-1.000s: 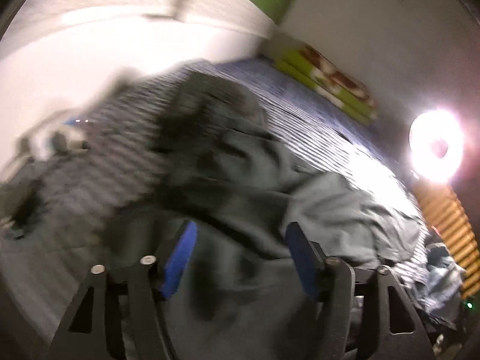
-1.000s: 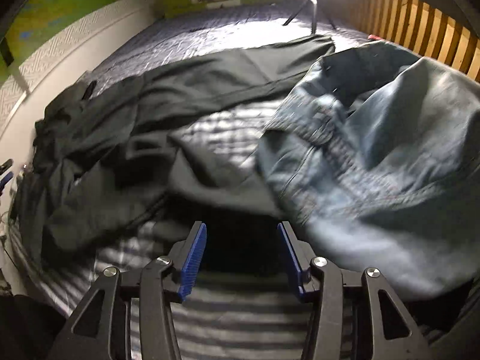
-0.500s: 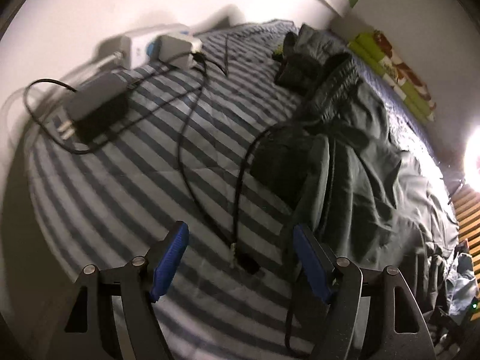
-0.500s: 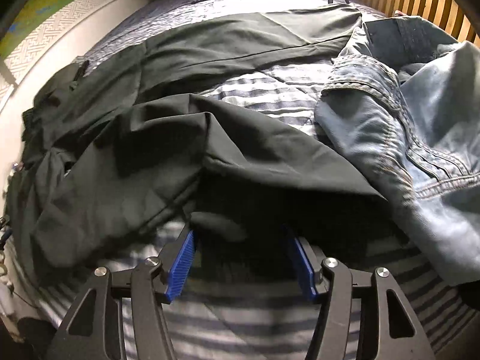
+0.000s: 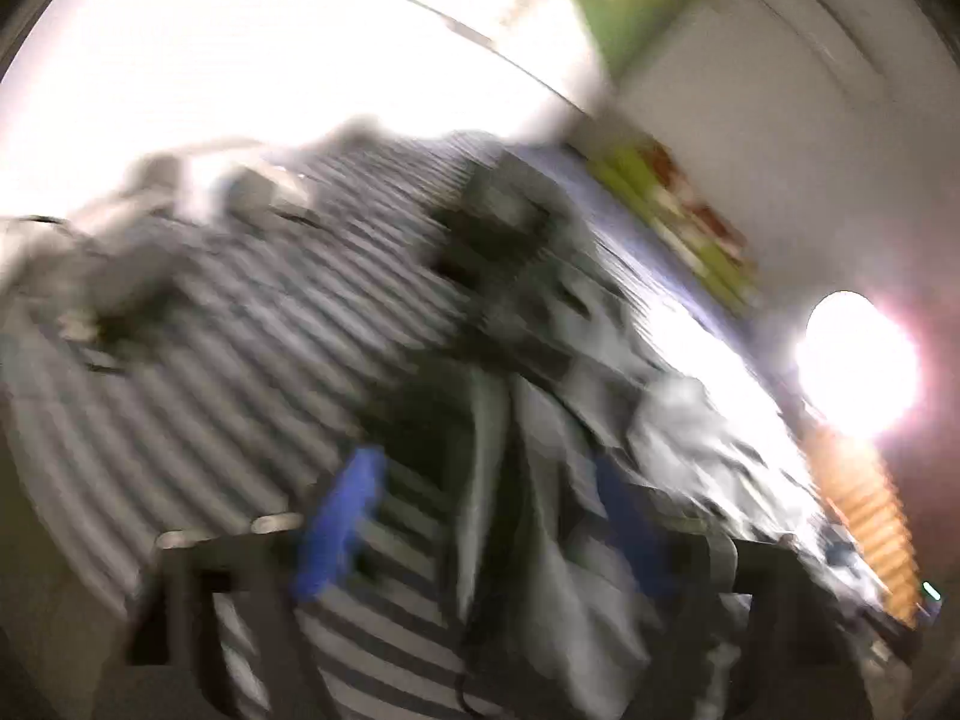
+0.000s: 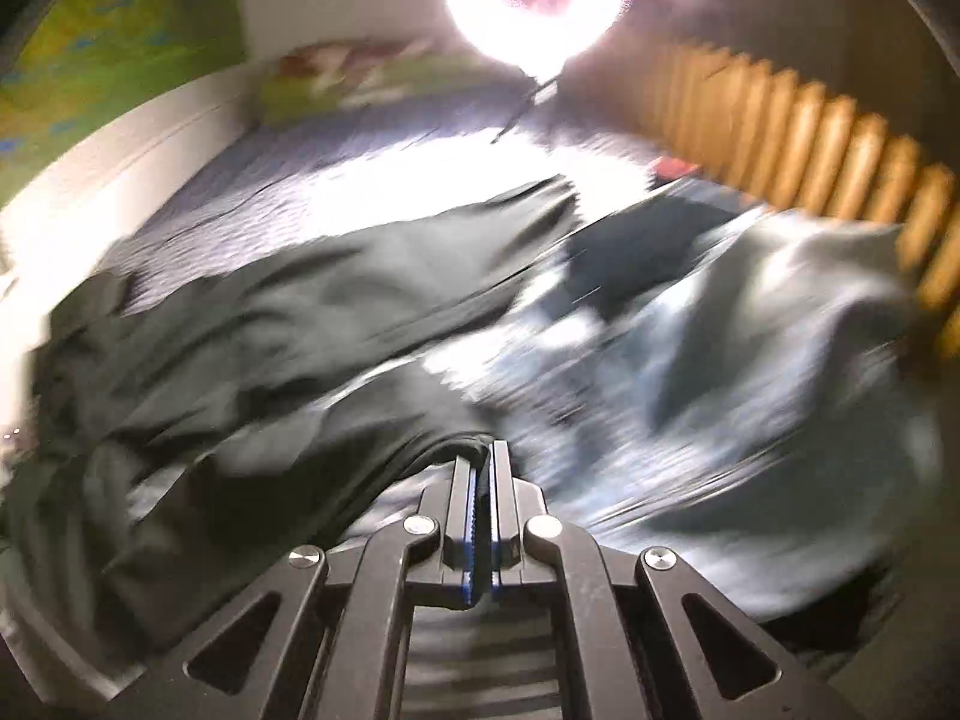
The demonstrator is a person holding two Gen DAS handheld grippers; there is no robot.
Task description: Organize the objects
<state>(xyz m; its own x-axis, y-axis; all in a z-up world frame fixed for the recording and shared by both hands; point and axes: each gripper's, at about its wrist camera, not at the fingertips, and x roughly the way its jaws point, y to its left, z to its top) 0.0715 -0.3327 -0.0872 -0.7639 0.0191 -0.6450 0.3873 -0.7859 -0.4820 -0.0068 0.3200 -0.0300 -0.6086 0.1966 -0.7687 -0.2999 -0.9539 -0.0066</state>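
Right gripper (image 6: pixel 480 468) now clamped on dark garment (image 6: pixel 288 324); left gripper (image 5: pixel 480 516) opening wider, nothing pinched.

Blurry view: the left gripper (image 5: pixel 486 534) is opening its blue fingers (image 5: pixel 336 534) over dark clothes (image 5: pixel 540 420) on the striped bed (image 5: pixel 210 372); a bright lamp (image 5: pixel 858 360) glows at three o'clock

My right claw (image 6: pixel 480 468) is clamped on a dark fold of the dark green garment (image 6: pixel 288 324); the rest of it sprawls crumpled across the striped bedspread (image 5: pixel 228 372). Just beside it (on my right) the blue jeans (image 6: pixel 750 372) lie rumpled; both are motion-blurred.
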